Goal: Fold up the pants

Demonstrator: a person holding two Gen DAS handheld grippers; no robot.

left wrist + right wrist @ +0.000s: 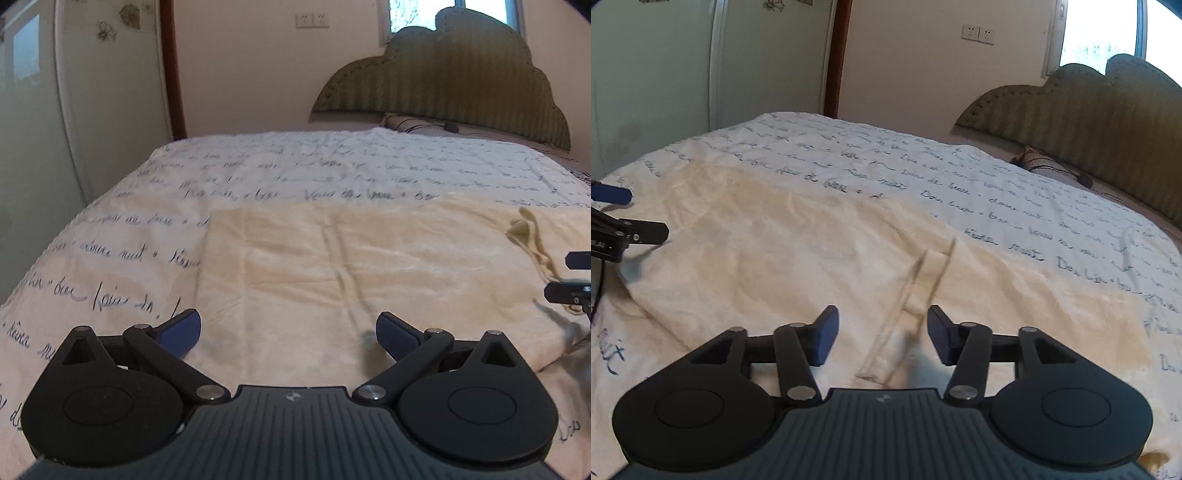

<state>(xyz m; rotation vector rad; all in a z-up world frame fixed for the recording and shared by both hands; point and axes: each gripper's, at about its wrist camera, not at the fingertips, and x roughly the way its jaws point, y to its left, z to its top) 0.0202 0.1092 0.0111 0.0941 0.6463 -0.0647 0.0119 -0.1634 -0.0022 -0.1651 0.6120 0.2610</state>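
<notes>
Basically both grippers are above cream pants [351,266] laid flat on a bed. Left gripper [288,332] has its jaws spread wide with nothing between them; the blue pads [184,326] sit low over the near edge of the fabric, and whether they touch it I cannot tell. Right gripper [882,334] is also parted, less widely, gripping nothing, hovering over the pants [798,258] near a raised seam or fold [931,266] running away from the camera. That seam is blurred.

Pants cover the near middle of the bedspread [110,236], a white cover printed with dark handwriting. In the left view a corner of the pants is turned up [524,229] at the right edge, just beside the right gripper's fingertips [569,291]. In the right view the left gripper's fingers [646,232] show at the far left, at the pants' edge.

Behind: green padded headboard [461,81], a pillow [410,123] at its base, a window [1108,33], two wall sockets [312,19] and a pale wardrobe [92,92] with flower decals. No containers are in view.
</notes>
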